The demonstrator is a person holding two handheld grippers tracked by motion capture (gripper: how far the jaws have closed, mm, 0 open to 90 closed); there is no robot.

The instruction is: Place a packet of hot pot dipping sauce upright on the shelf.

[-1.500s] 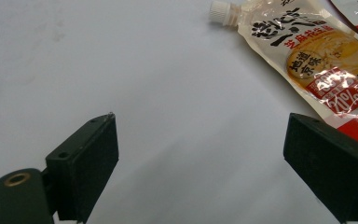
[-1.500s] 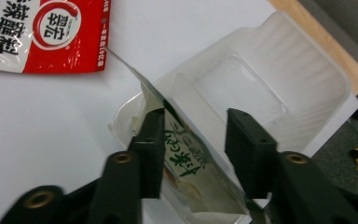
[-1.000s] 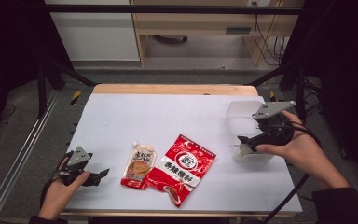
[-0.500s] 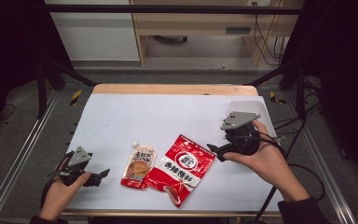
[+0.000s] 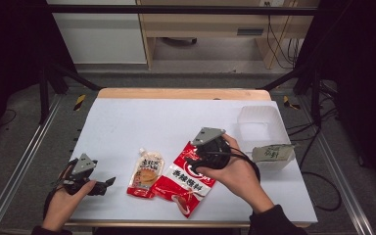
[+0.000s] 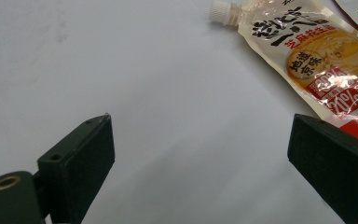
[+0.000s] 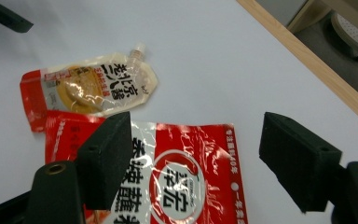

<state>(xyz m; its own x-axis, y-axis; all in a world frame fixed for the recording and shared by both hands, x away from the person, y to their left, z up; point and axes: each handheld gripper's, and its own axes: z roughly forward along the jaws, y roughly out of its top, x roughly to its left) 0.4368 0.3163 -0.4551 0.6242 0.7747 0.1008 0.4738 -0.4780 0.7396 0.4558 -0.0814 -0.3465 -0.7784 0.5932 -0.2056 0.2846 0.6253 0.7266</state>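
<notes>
2 grippers in your hands, both with jaws apart and nothing between the pads.

Your right gripper (image 5: 192, 161) sits over the top end of the red packet (image 5: 185, 178), which serves as the landmark here. In the right gripper view its 2 black jaws stand wide, the left one over the packet's printed face, the right one off its edge over the white table (image 5: 142, 122). The jaws have just been closing a little, yet the pads press on nothing; whether a pad touches the foil cannot be told.

The red packet lies flat, near the front edge of the table, tilted, with its lower corner pointing toward you.

Just left of the red packet lies the spouted sauce pouch (image 5: 147, 173), its lower edge touching or slightly overlapped by the packet, its white cap pointing away from you.

Your left gripper (image 5: 105, 183) rests well to the left of the red packet, beyond the pouch, at the table's front left corner. In the left gripper view its 2 jaws are spread wide over bare table, the pouch just past the right jaw, not between them.

Right of the red packet, past your right hand (image 5: 230, 169), stands 1 clear plastic tub (image 5: 259, 128) with a small pale sachet (image 5: 272, 152) at its near side.
</notes>
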